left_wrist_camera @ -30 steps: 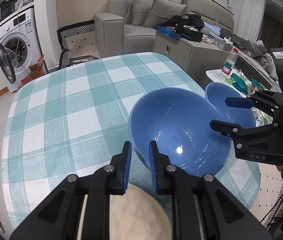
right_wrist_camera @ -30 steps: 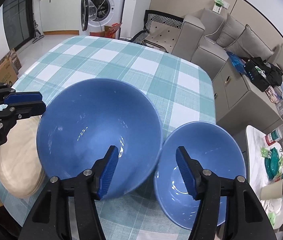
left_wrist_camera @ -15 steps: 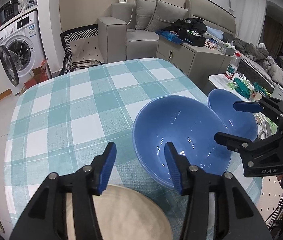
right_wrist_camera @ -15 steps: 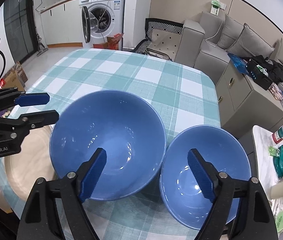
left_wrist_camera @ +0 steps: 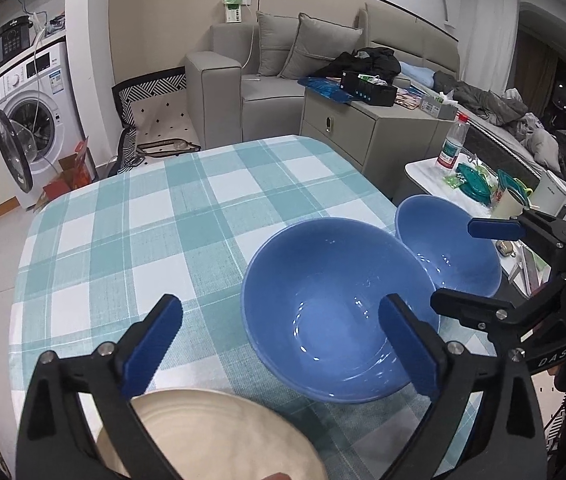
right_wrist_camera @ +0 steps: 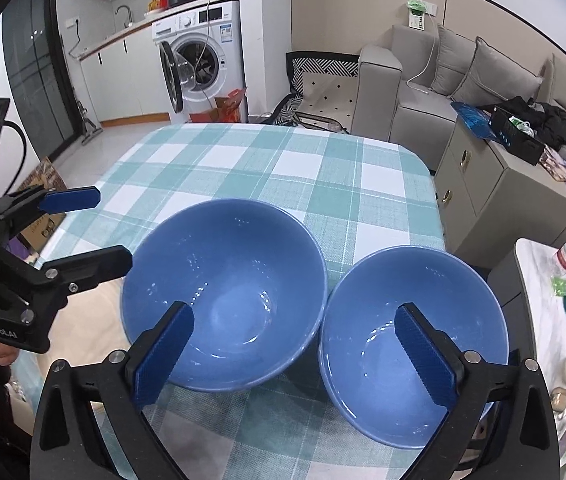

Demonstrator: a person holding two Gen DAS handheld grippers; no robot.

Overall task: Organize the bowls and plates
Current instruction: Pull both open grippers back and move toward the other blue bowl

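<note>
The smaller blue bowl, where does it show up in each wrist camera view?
Left wrist view: the smaller blue bowl sits right of centre, behind the larger blue bowl.
Right wrist view: it is at lower right, beside the larger bowl.
Shared landmark: the washing machine in the background.

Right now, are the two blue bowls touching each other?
Cannot tell. In the right wrist view the large blue bowl and the small blue bowl have rims that meet or overlap in the picture, with no clear gap or contact; the left wrist view overlaps them too.
</note>
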